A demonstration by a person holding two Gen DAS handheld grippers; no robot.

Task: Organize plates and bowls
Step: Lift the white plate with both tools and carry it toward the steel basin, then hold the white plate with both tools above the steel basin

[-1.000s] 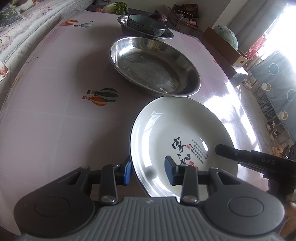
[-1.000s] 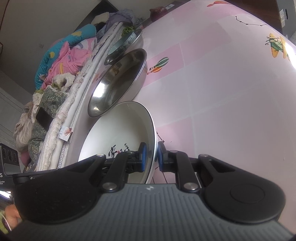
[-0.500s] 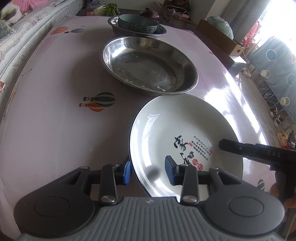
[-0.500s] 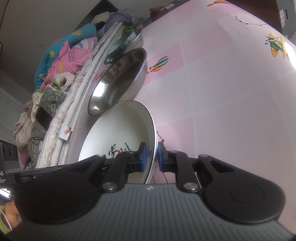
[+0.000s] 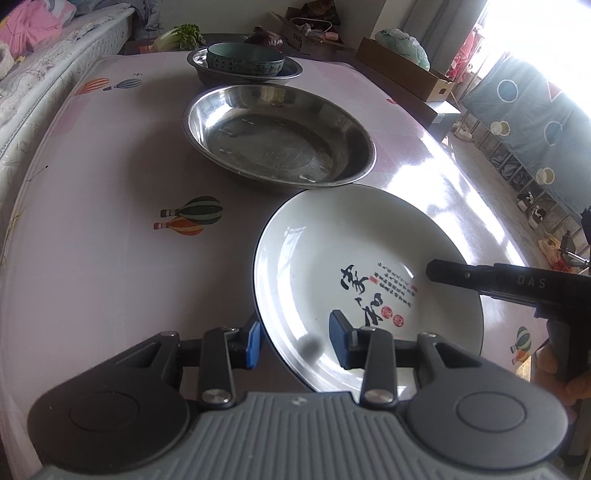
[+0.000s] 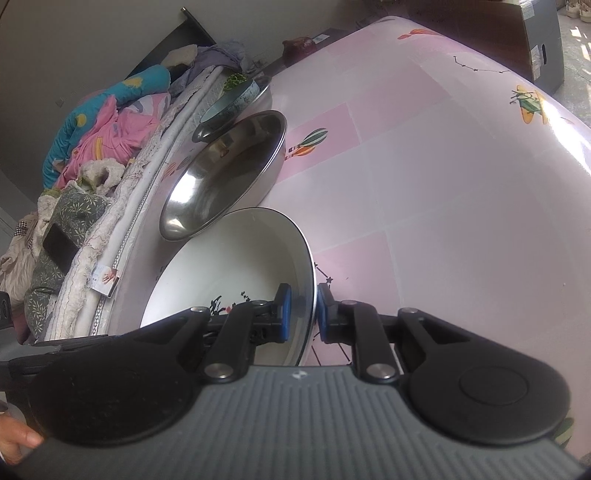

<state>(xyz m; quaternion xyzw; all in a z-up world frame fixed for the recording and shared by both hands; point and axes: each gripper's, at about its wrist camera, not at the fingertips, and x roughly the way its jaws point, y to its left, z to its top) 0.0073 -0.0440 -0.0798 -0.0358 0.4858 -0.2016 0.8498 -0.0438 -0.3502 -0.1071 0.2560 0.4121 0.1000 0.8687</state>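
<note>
A white plate [image 5: 332,251] with black calligraphy is held between both grippers, just in front of an empty steel basin [image 5: 277,136]. My left gripper [image 5: 295,341] is shut on the plate's near left rim, one blue pad outside and one on the inner wall. The right gripper's finger [image 5: 461,275] reaches over the plate's right side. In the right wrist view the right gripper [image 6: 303,312] pinches the thin rim of the plate [image 6: 236,258], which looks tilted, its far edge close to the basin [image 6: 221,173]. Behind it, a teal bowl [image 5: 243,62] sits in a second steel dish [image 5: 291,72].
The pink balloon-print tablecloth [image 5: 92,184] covers the table. A bed piled with clothes [image 6: 103,122] runs along the table's far side in the right wrist view. A cardboard box [image 5: 402,74] and vegetables [image 5: 181,35] lie beyond the table. A person's fingers [image 6: 14,441] show at the lower left.
The left wrist view has rolled, so the table and basin sit more level in it. The plate keeps its place between both grippers. The right view has shifted slightly.
</note>
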